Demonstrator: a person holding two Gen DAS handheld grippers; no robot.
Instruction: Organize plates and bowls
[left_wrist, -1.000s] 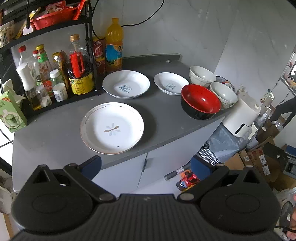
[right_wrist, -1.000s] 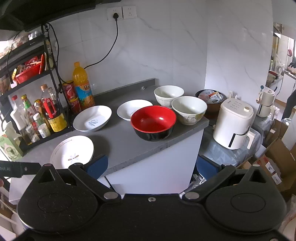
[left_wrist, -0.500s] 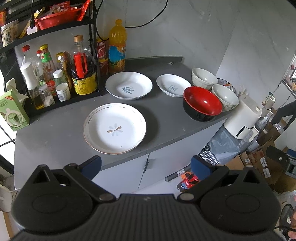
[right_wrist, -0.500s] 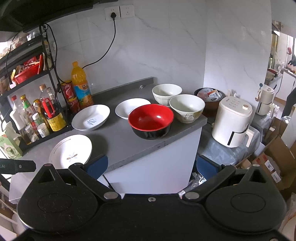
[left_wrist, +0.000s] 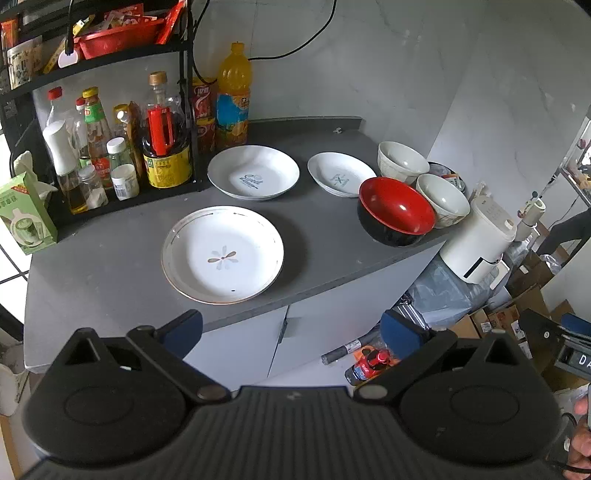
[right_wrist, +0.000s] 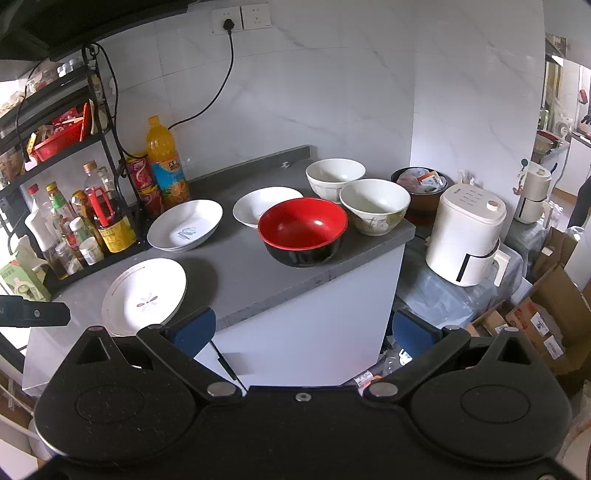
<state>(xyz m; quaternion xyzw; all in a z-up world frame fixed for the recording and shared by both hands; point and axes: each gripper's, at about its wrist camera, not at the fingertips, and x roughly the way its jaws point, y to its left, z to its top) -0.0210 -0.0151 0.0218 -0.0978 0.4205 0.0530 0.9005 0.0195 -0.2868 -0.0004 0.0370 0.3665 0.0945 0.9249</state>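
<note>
- Plates and bowls all sat on the grey counter (left_wrist: 110, 266); neither gripper touched any.
- Left gripper (left_wrist: 291, 328) had fingers spread wide, empty, hovering off the counter's front edge, just short of the flower plate (left_wrist: 222, 254).
- Right gripper (right_wrist: 303, 328) had fingers spread wide too, empty, held in front of the white cabinet (right_wrist: 314, 325) below the counter.
- Flower plate was nearest, gold-rimmed, flat, alone at the front left.
- Behind it, 2 more white dishes side by side: the logo plate (left_wrist: 253, 177) next to the condiment rack (left_wrist: 110, 147), the small plate (left_wrist: 341, 179) to its right.
- Red-and-black bowl (left_wrist: 396, 211) stood upright at the counter's right edge, just beside the small plate.
- 2 white bowls (right_wrist: 375, 211) stood at the right corner, one behind the other, the front one touching or nearly touching the red bowl.
- Orange drink bottle (left_wrist: 232, 96) stood behind the logo plate.
- White appliance (right_wrist: 467, 236) sat lower, right of the counter.
</note>
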